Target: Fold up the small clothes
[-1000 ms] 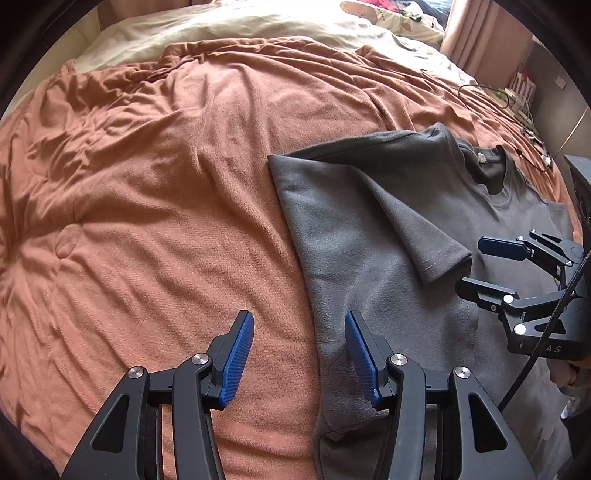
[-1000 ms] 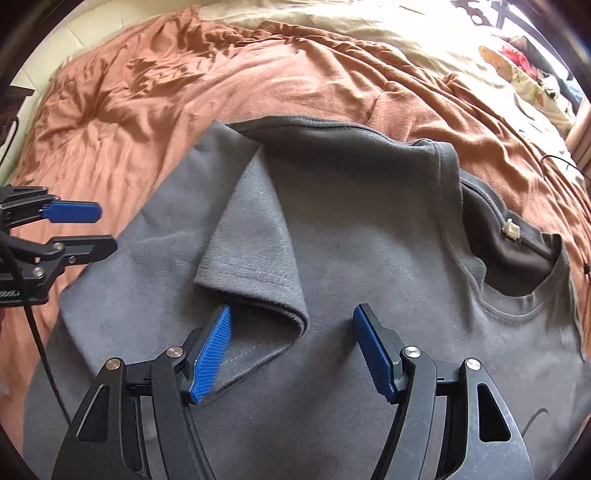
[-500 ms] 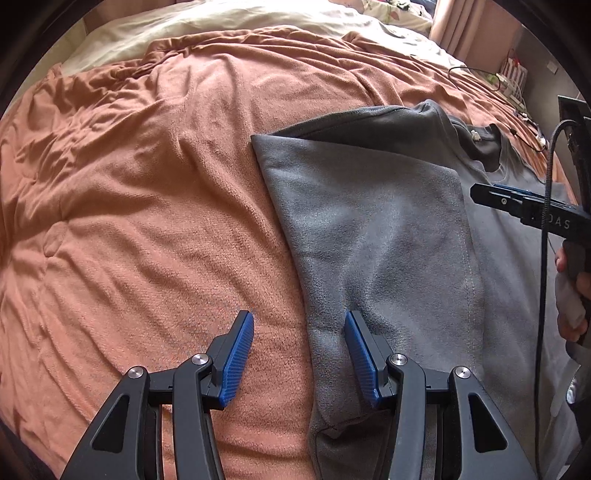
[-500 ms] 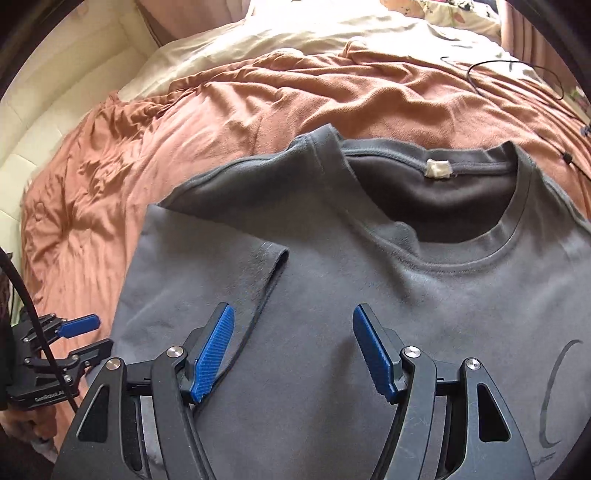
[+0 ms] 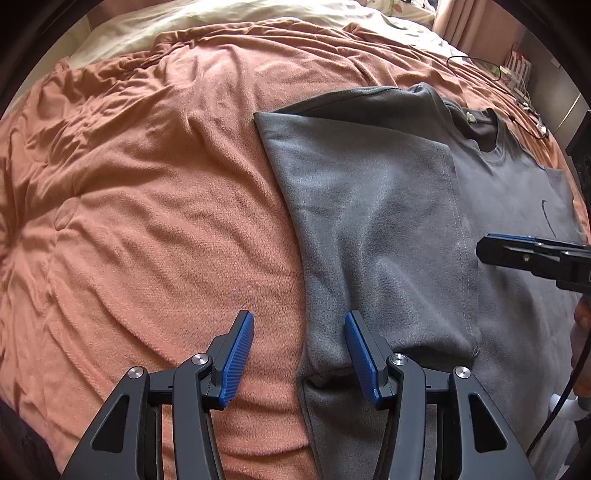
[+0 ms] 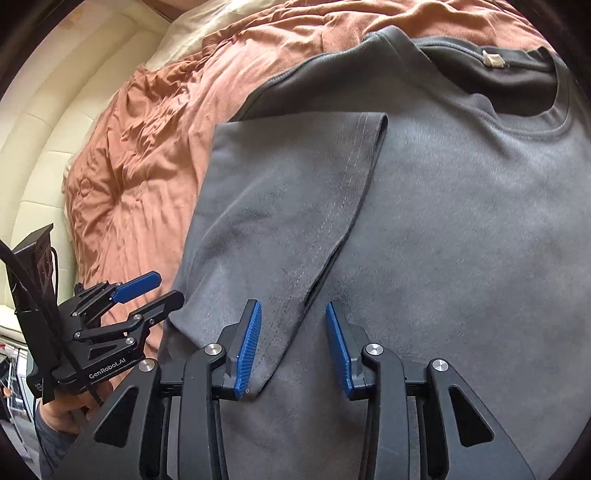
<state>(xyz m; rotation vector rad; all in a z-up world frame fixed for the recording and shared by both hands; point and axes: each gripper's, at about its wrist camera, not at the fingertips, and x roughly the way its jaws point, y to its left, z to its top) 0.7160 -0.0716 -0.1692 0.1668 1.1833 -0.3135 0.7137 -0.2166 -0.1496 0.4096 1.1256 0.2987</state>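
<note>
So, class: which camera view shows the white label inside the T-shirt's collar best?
The right wrist view: the label sits large and sharp against the dark inside of the collar, near the top edge. The left wrist view shows the same label only as a tiny pale speck far off.

Soft daylight fills both views, brightest toward the top, where the cream bedding (image 5: 207,22) nearly washes out. The orange blanket (image 5: 147,206) shows gentle shadows in its creases; the grey T-shirt (image 6: 461,229) casts a thin dark line under its folded sleeve. No glare or motion blur, focus crisp throughout. Fisheye bending curves the edges, and black vignette rings the corners
</note>
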